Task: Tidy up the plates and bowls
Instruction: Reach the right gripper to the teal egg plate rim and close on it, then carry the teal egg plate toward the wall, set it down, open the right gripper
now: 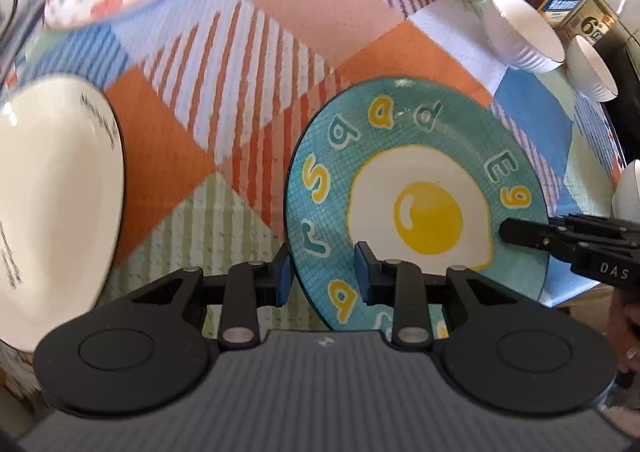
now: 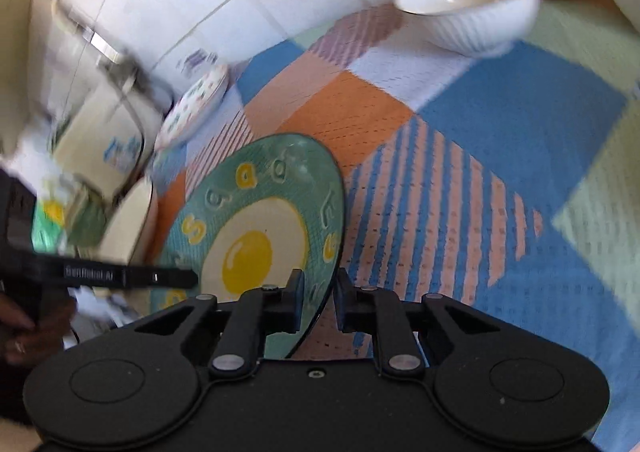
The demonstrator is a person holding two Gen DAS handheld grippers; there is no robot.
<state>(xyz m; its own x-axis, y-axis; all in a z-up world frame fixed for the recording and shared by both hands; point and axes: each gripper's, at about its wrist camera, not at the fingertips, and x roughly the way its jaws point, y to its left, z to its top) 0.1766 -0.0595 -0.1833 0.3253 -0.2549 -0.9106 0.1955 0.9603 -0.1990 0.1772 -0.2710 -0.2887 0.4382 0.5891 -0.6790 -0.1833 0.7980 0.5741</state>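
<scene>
Left hand-held gripper (image 1: 322, 278) clamped on near rim of egg-print plate (image 1: 416, 188), right hand-held gripper (image 2: 318, 302) clamped on its opposite rim, plate on patchwork-cloth worktop (image 1: 240, 92), white ribbed bowl (image 1: 520, 32) well apart behind.

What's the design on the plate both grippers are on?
Teal plate with a fried egg and yellow letters; clearest in the left wrist view.

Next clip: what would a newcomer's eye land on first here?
The teal plate with a fried-egg picture and yellow letters, lying on a patchwork cloth of orange, blue and striped squares. Both tongs grip its rim: the left tongs at the near edge, the right tongs on the opposite side. White ribbed bowls stand beyond, at the cloth's far right.
</scene>
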